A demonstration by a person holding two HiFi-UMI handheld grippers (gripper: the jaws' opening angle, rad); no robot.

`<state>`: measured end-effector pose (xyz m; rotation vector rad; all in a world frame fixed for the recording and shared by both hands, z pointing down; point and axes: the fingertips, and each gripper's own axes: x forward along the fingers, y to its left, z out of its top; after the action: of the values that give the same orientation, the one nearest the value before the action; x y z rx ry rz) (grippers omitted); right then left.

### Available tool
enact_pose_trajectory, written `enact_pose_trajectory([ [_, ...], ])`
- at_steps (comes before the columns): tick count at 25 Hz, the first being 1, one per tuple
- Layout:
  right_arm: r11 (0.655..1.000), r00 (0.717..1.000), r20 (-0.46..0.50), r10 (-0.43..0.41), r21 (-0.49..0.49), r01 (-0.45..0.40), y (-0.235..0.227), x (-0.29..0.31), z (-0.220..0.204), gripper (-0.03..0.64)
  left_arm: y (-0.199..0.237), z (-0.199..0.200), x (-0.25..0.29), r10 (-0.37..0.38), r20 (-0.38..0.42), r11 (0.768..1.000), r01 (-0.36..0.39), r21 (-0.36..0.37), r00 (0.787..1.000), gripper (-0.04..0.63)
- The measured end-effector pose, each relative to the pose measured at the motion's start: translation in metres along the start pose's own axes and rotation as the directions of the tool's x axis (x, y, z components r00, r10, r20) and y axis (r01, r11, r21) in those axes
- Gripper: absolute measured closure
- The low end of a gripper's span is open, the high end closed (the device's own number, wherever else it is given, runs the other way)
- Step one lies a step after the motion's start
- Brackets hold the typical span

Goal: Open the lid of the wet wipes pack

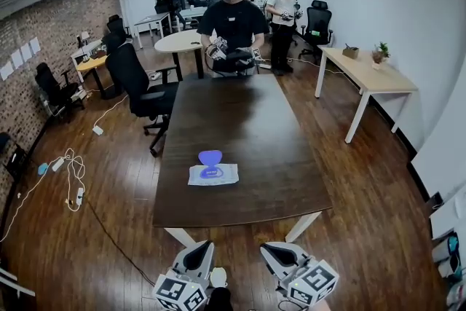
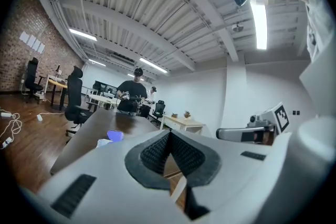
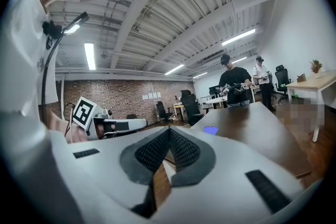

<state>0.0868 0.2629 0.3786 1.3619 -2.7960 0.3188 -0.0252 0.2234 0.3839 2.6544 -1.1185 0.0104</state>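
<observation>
The wet wipes pack lies flat on the dark wooden table, near its front left part. Its blue lid is flipped back at the pack's far side. The lid shows small and blue in the left gripper view and in the right gripper view. My left gripper and right gripper hover side by side off the table's near end, well short of the pack. In the left gripper view, the left gripper has its pads together and nothing between them. The right gripper looks the same in its own view.
A person stands at the table's far end holding grippers, with another person behind. A black office chair stands by the table's left side. A light wooden desk is at the right. Cables lie on the floor left.
</observation>
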Motion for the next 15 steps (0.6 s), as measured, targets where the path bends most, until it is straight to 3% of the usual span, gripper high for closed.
enact_pose_trajectory([
  [8,0.999,0.998,0.045,0.038,-0.005,-0.038,0.035,-0.04,0.012,0.611,-0.035,0.021,-0.045,0.024,0.05,0.999,-0.025,0.021,0.998,0.595],
  [15,1.0,0.996,0.082,0.018,-0.009,-0.017,0.053,-0.036,0.027,0.611,-0.028,0.038,-0.06,-0.011,0.079,0.999,0.008,0.037,0.997,0.595],
])
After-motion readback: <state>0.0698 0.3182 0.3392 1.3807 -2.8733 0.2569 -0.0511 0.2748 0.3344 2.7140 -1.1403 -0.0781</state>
